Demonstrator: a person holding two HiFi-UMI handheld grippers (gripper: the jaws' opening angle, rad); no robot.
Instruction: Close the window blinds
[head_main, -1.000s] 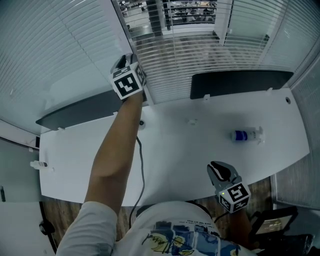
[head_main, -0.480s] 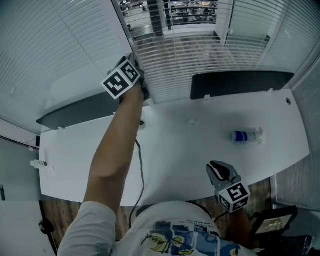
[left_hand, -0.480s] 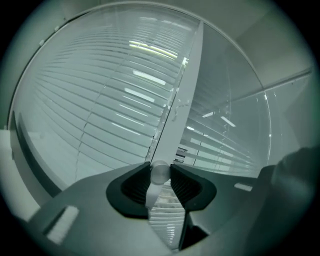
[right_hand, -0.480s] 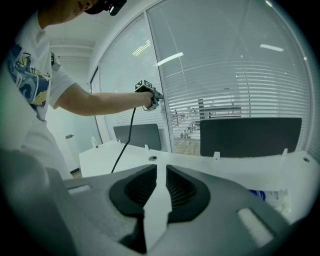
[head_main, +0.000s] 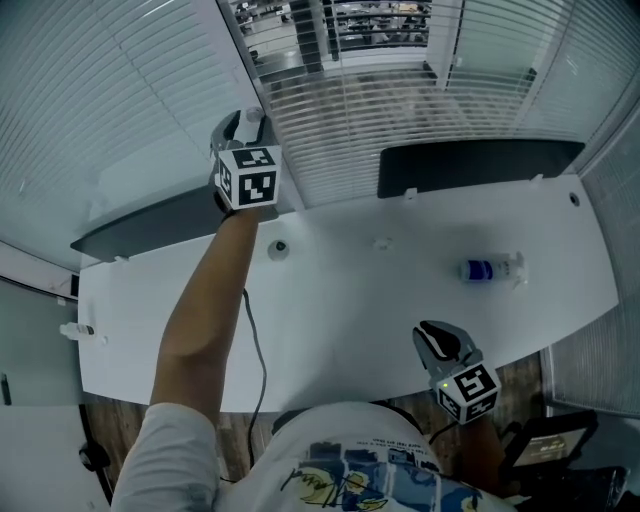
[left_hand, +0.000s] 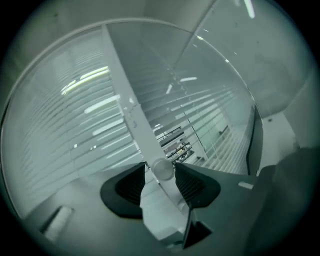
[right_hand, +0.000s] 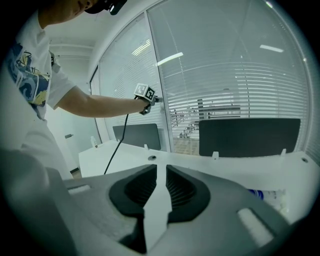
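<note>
Pale slatted window blinds (head_main: 380, 100) hang behind the white desk, with the slats partly tilted and a far room showing through the top. My left gripper (head_main: 243, 122) is raised to the window post between two blinds. In the left gripper view the blinds' white tilt wand (left_hand: 131, 110) runs down between the left gripper's (left_hand: 160, 172) jaws, its round end level with the pads. Those jaws are opening and the pads stand just off the wand. My right gripper (head_main: 438, 340) hangs low at the desk's near edge; its (right_hand: 161, 172) jaws are a narrow slit apart with nothing in them.
A white desk (head_main: 350, 300) spans the view, with two dark panels (head_main: 480, 165) standing along its far edge. A small bottle with a blue label (head_main: 490, 270) lies at the right. A black cable (head_main: 255, 330) runs along the person's left arm.
The left gripper has turned back at the wrist and shifted a little left at the wand. The right gripper has stayed put.
</note>
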